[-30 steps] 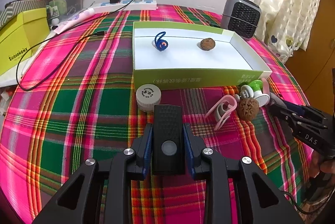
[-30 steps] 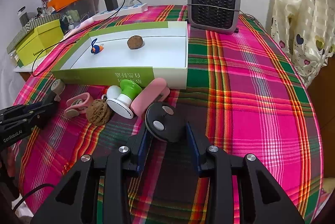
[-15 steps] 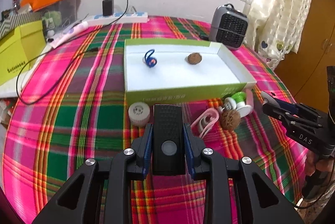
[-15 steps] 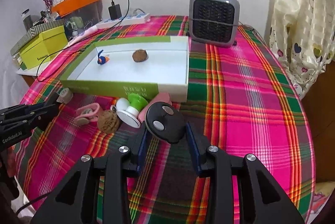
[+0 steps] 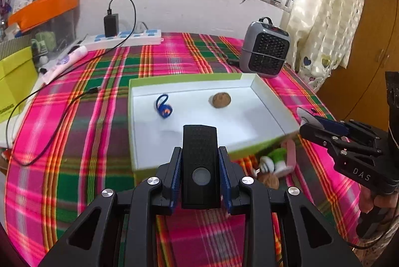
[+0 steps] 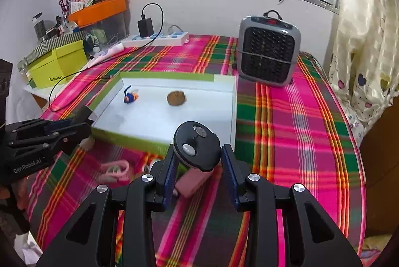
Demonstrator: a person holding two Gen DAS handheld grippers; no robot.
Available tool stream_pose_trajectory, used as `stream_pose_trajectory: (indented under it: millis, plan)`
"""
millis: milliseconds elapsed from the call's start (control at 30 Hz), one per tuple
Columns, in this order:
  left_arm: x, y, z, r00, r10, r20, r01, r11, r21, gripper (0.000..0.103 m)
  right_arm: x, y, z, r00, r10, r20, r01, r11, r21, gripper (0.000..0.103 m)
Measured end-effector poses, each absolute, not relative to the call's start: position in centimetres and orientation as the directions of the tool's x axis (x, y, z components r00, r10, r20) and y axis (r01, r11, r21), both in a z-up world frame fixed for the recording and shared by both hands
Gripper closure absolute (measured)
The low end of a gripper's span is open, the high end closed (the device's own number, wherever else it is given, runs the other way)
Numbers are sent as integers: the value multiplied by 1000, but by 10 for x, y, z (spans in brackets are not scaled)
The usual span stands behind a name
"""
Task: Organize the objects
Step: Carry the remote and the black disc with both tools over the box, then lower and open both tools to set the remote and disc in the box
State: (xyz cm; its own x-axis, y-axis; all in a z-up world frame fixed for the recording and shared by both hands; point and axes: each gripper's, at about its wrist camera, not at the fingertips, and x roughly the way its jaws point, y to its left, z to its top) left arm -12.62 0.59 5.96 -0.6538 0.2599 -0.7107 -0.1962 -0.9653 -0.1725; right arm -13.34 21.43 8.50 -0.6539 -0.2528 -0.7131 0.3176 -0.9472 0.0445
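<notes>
My left gripper [image 5: 199, 157] is shut on a black rectangular remote [image 5: 199, 142] with a round button, held above the near wall of the white box [image 5: 264, 95]. My right gripper [image 6: 197, 157] is shut on a black round device [image 6: 197, 146] with two silver buttons, above the box's [image 6: 234, 102] near right corner. Inside the box lie a blue clip [image 5: 163, 109] and a walnut [image 5: 221, 99]. In front of the box on the cloth lie a second walnut [image 5: 270, 182], a green-and-white piece [image 5: 276, 159], a pink clip [image 6: 116, 168] and a pink block [image 6: 192, 184].
A grey fan heater [image 6: 268, 52] stands behind the box at the right. A power strip [image 5: 124, 38] with a charger and a trailing black cable [image 5: 49, 104] lies at the back left. A yellow-green box [image 6: 57, 65] sits at the left table edge.
Both grippers have risen with their black devices and moved toward the box. The small white round cap on the cloth is now hidden behind the left gripper.
</notes>
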Motion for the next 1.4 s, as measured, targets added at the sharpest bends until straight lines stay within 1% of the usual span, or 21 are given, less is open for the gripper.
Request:
stream_pose_trajectory:
  millis: [167,467,700,1000,1400]
  plan:
    - [-150,9,60,-650,272,-709,-210,-962,-177,77,-158,209,85,-639,-260,-724,329,-943,49,67]
    - [-196,16,48,-611,289,-737,-218,-956,-195,77,-204,197,74,-605,-255,-754,338,-940,47,67]
    - [-225,22,40,-591,282,-756,-219,-958,-186,77,-232,190,60,-568,-249,-785,342,-938,50,67]
    - [-246,24,27,-558,279,-782,-215,-958,-188,77,-250,187,51,-548,-231,-804,340,-940,39,67]
    - [-255,23,18,-541,281,-793,-205,-958,-199,77,-263,186,44,-530,-211,-821,332,-943,28,67]
